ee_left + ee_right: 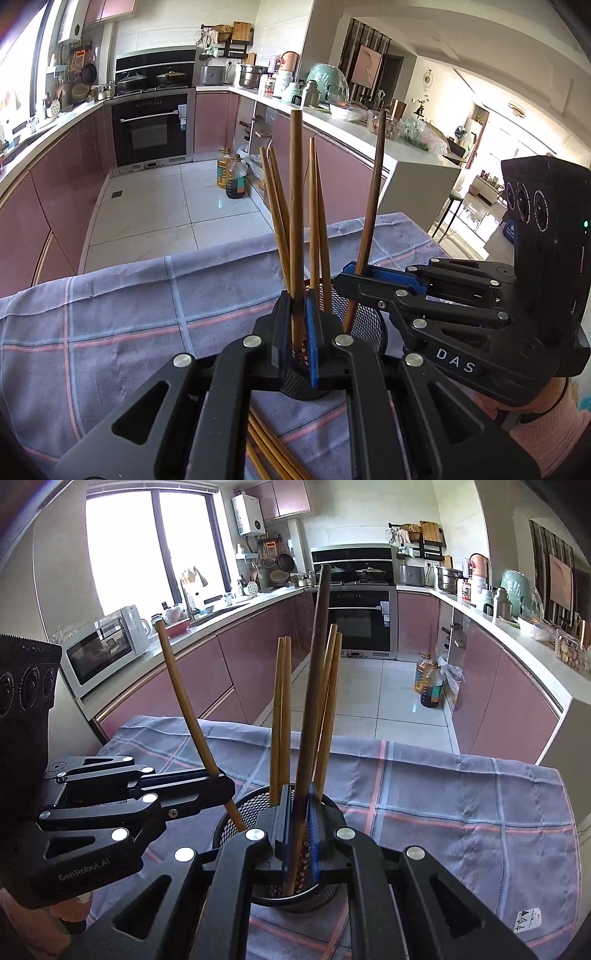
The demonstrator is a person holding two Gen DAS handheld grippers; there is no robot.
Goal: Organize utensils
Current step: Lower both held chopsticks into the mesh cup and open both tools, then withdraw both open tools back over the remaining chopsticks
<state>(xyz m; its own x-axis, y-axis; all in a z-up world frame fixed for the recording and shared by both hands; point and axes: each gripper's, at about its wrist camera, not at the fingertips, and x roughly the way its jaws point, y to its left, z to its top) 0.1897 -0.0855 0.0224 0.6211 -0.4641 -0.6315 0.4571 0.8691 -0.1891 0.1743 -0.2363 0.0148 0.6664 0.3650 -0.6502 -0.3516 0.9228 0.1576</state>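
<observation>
A black mesh holder (364,326) (236,814) stands on the checked cloth with several light wooden chopsticks (277,206) (281,716) upright in it. My left gripper (297,301) is shut on a brown chopstick (295,206) whose patterned lower end reaches into the holder. In the right wrist view, the left gripper (221,780) and its chopstick (184,701) lean in from the left. My right gripper (299,797) is shut on a darker chopstick (314,686), its lower end also inside the holder. From the left wrist view, the right gripper (350,274) and the dark chopstick (373,199) come in from the right.
The table carries a grey-blue checked cloth (110,314) (461,812), and its far edge drops to the tiled kitchen floor. Several loose chopsticks (266,450) lie on the cloth under my left gripper. Oil bottles (234,177) stand on the floor by the pink cabinets.
</observation>
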